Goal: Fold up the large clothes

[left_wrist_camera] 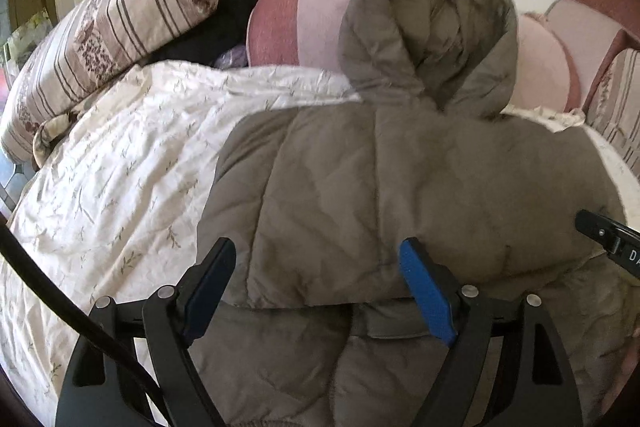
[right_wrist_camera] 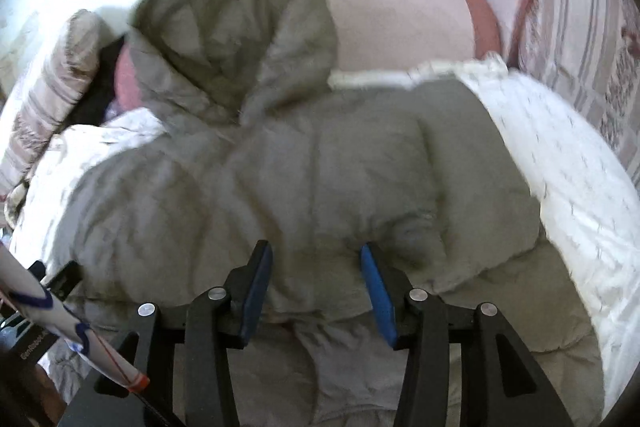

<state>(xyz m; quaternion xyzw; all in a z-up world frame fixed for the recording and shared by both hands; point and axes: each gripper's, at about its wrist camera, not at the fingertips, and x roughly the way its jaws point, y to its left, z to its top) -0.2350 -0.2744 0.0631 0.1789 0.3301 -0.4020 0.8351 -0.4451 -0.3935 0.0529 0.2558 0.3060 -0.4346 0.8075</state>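
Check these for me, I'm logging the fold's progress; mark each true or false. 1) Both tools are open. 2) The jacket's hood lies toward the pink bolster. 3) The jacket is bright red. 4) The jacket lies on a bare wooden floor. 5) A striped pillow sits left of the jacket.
1) True: the left tool and right tool both stand open over the jacket.
2) True: the hood rests against the pink bolster.
3) False: it is olive-grey.
4) False: it lies on a white floral quilt.
5) True: the striped pillow is there.
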